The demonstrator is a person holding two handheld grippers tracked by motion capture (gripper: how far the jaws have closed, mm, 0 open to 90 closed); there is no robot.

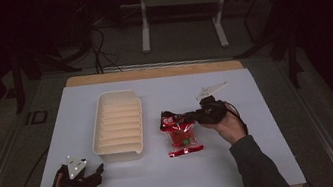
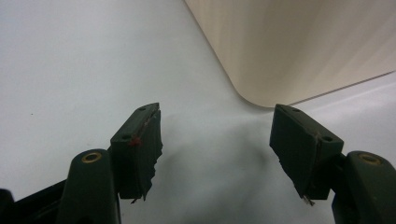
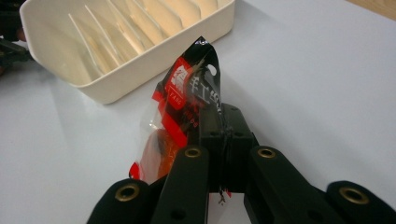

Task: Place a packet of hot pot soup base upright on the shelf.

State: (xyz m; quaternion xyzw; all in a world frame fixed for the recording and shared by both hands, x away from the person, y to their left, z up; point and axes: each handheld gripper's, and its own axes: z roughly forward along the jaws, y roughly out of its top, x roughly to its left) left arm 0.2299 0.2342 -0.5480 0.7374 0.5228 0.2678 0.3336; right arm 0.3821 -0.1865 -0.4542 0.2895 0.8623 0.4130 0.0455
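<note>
Pinching the top edge of a red crinkly plastic snack packet [image 1: 181, 134], the right gripper [image 3: 223, 135] has its jaws closed, right of a cream ribbed plastic tray [image 1: 118, 126]; the left gripper [image 1: 97, 173] rests spread, empty (near-left); thin film could slip free.

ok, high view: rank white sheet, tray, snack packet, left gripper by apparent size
1. White sheet, by far the largest.
2. Tray.
3. Snack packet and left gripper: they look about alike, and the gripper sits nearer the camera, so I won't rank them.
</note>
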